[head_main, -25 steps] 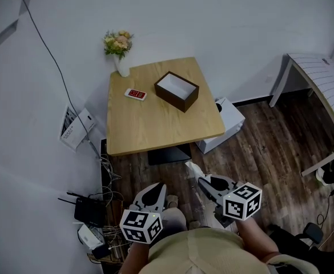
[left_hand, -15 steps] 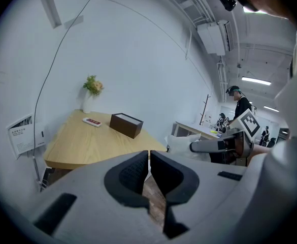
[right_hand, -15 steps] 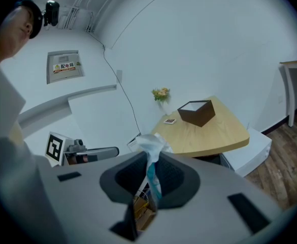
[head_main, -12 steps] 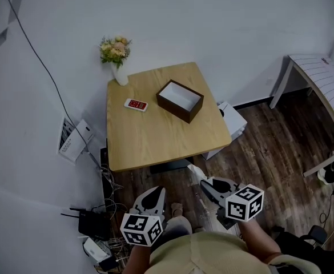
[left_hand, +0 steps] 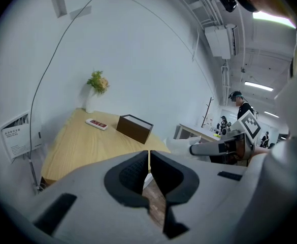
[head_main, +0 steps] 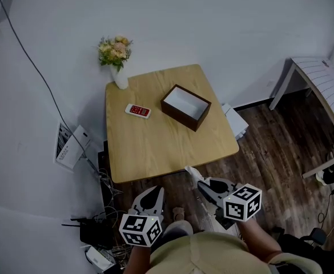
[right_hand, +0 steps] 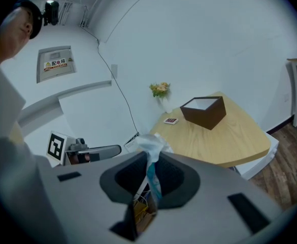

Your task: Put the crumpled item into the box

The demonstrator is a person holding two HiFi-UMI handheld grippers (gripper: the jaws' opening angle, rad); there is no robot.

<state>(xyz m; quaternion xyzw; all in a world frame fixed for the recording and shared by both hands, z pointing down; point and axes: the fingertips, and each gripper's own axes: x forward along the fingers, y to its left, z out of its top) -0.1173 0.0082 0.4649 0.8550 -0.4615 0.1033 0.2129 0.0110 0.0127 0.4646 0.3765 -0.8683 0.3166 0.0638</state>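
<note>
Matt wood table [head_main: 155, 144]; crumpled item [right_hand: 150, 144] thin glossy plastic.

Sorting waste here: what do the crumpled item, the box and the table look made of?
Crumpled item: likely thin whitish plastic film; translucent, creased.
Box: dark brown walls, white inside; perhaps wood or card.
Table: pale wood-look top, matte grain.

This looks like an office or lab workroom, not a home. Plain white walls and a wood-pattern floor [head_main: 269, 147] surround a small desk [head_main: 155, 144]. In the head view a router [head_main: 89, 229] with loose cables [head_main: 107, 180] lies at 7 o'clock, and a white table [head_main: 321, 84] stands at 2 o'clock. The left gripper view shows bare ceiling pipes [left_hand: 209, 9], strip lights [left_hand: 258, 86] and other people [left_hand: 238, 103] at 3 o'clock.
</note>
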